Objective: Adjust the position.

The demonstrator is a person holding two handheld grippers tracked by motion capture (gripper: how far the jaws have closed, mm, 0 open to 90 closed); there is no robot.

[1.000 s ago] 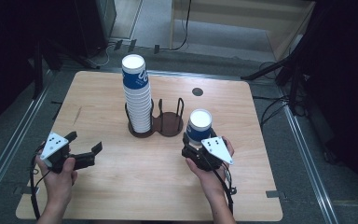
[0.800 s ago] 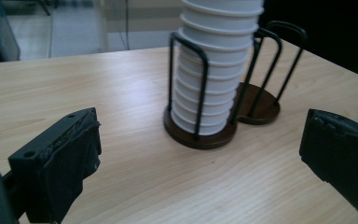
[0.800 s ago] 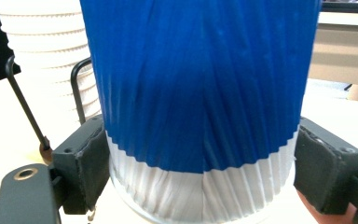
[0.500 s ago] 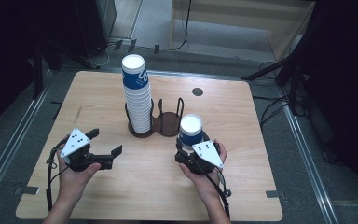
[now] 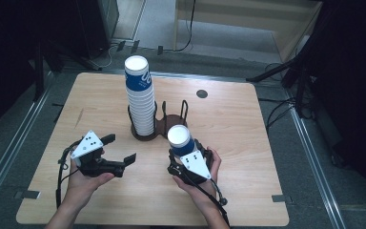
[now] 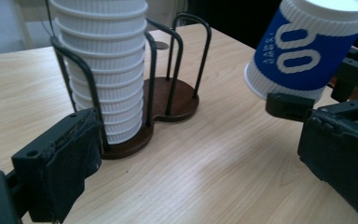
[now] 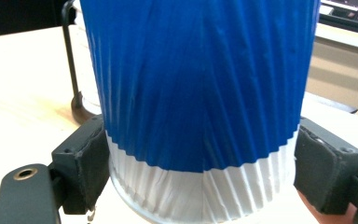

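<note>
A blue and white paper cup [image 5: 180,140] is lifted off the table and leans a little, with my right gripper [image 5: 185,156] shut on its lower part. In the right gripper view the cup [image 7: 200,93] sits between both pads [image 7: 86,163]. A tall stack of the same cups [image 5: 140,98] stands in the left ring of a dark wire cup holder [image 5: 175,120], whose right ring is empty. My left gripper [image 5: 120,149] is open in front of the stack, holding nothing. In the left gripper view [image 6: 200,158] the stack [image 6: 105,70] is ahead and the held cup [image 6: 303,51] is at the right.
The wooden table [image 5: 248,143] has a small dark round cap [image 5: 201,94] near its far edge. Cables and dark equipment lie on the floor beyond the table.
My left gripper has moved right toward the table's middle. My right gripper has carried the cup left and nearer to the person, in front of the holder.
</note>
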